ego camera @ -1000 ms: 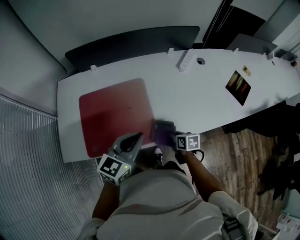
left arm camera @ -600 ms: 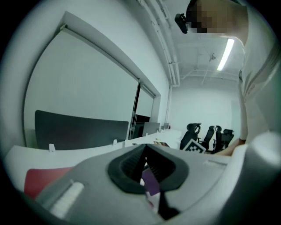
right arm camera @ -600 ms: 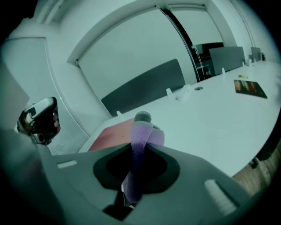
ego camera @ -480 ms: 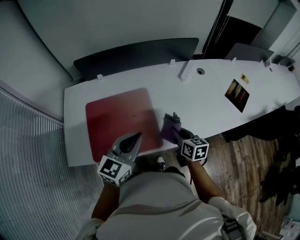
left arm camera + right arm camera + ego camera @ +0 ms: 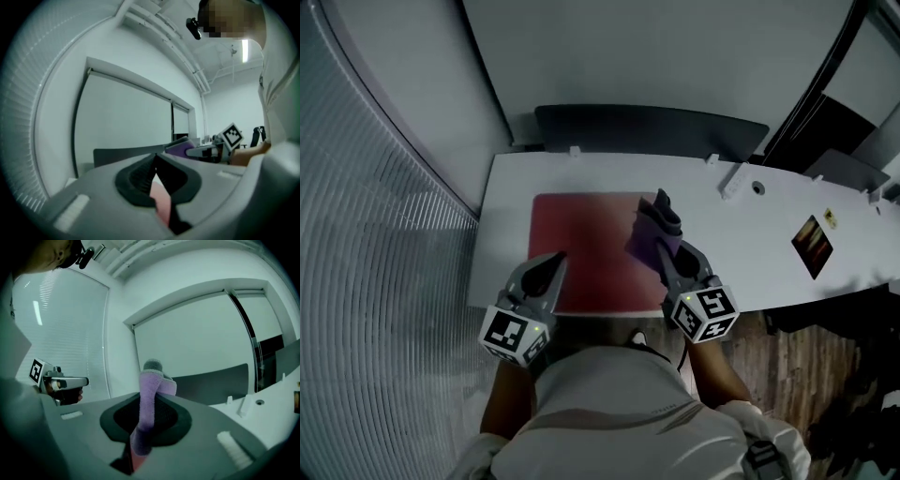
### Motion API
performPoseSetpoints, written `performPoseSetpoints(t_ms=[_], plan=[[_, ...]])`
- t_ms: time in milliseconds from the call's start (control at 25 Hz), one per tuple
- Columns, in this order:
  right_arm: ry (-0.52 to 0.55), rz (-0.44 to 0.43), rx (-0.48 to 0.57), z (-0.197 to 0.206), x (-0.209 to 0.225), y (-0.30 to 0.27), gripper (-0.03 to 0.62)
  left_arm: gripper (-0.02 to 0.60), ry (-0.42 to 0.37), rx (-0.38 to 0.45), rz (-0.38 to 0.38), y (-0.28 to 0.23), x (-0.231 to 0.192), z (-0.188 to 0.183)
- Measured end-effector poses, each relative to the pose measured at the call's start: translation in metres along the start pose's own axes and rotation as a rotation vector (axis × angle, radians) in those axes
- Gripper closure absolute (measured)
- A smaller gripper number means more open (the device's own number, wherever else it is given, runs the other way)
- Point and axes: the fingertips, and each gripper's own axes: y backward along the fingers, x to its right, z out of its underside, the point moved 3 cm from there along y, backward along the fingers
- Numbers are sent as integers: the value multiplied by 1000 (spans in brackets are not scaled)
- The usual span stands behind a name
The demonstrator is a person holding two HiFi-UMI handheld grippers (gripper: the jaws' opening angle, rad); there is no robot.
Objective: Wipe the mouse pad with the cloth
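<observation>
The dark red mouse pad lies on the left part of the white desk. My right gripper is shut on a purple cloth, which hangs bunched over the pad's right edge; whether it touches the pad I cannot tell. In the right gripper view the cloth stands up between the jaws. My left gripper hovers at the pad's front left part, shut with nothing in it. The left gripper view shows its jaws met at the tips and the pad's red below them.
A white power strip and a round cable hole sit at the desk's back edge. A dark card lies to the right. A dark panel runs behind the desk. A ribbed wall is at the left, wood floor at the right.
My right gripper has lifted the purple cloth from the desk's front edge and carried it up to the pad's right edge. The left gripper stays near the pad's front. The head view has shifted.
</observation>
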Motion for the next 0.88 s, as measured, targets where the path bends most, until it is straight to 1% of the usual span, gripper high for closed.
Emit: performPoseSetpoints(t_ms=[160,280,560,760,880], plan=[[22,-56,17,-12,-33,-24,549,581,18,16,-105,35,-36,-6],[34,-83,9,-15,-46,-38,549,581,18,16,-138,49,-47,-9],[19,-98,6,-13,-54,-55,549,581,45,19,-147,57,-63,-3],[0,-94,6,-12,-51,-49,549,581,27,8,-124,50,-59,-6],[8,-89,5,-10,-49,-48,549,581,37,14,-112,46,-58,-6]])
